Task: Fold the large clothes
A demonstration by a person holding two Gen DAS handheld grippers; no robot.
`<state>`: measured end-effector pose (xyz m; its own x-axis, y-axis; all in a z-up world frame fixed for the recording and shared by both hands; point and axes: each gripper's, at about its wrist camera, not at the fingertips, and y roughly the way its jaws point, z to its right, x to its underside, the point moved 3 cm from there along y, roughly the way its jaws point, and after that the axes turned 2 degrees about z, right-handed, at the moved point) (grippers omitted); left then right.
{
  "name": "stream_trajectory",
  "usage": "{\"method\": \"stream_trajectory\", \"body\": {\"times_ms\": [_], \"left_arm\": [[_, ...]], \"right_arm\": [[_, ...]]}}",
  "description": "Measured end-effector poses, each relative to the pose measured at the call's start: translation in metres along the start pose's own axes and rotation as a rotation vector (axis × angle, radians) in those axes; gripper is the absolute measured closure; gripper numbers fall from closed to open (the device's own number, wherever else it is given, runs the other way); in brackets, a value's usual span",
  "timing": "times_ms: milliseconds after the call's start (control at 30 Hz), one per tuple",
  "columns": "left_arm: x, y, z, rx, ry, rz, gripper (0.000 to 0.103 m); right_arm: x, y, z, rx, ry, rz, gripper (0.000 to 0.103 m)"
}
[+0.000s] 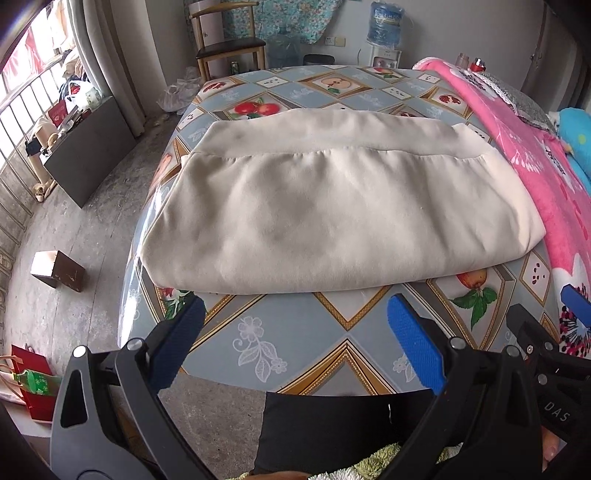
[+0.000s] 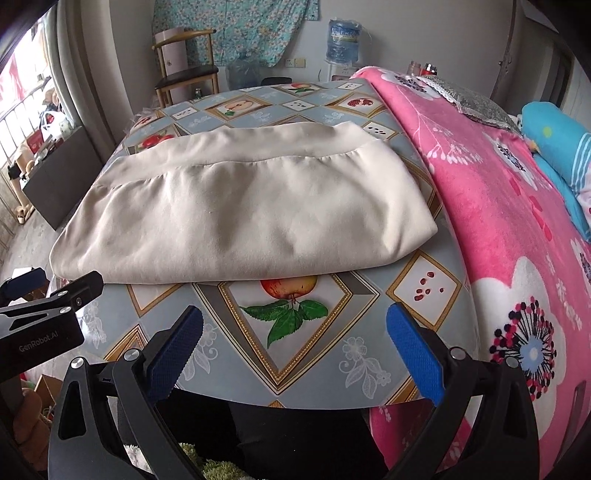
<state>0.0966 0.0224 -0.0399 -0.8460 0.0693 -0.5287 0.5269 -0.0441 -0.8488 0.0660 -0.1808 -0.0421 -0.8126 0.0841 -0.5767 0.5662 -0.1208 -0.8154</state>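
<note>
A cream garment (image 1: 332,206) lies folded into a flat rectangle on the fruit-patterned table (image 1: 303,332); it also shows in the right wrist view (image 2: 240,221). Its ribbed hem band runs along the far edge. My left gripper (image 1: 295,321) is open and empty, hovering over the table's near edge in front of the garment. My right gripper (image 2: 295,332) is open and empty, also short of the garment's near edge. The right gripper's body shows at the right of the left wrist view (image 1: 546,332), and the left gripper's body at the left of the right wrist view (image 2: 48,306).
A pink floral blanket (image 2: 498,221) covers the table's right side, with a blue pillow (image 2: 554,140) beyond. A wooden chair (image 1: 229,44) and water dispenser (image 1: 384,33) stand behind the table. A dark cabinet (image 1: 88,147) and small box (image 1: 57,269) are on the floor at left.
</note>
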Motion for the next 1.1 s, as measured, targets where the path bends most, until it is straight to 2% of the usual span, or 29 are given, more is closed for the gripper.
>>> {"method": "stream_trajectory", "body": {"times_ms": [1100], "left_arm": [[-0.003, 0.014, 0.006, 0.027, 0.01, -0.035, 0.007]], "right_arm": [[-0.002, 0.012, 0.008, 0.016, 0.023, -0.042, 0.006]]}}
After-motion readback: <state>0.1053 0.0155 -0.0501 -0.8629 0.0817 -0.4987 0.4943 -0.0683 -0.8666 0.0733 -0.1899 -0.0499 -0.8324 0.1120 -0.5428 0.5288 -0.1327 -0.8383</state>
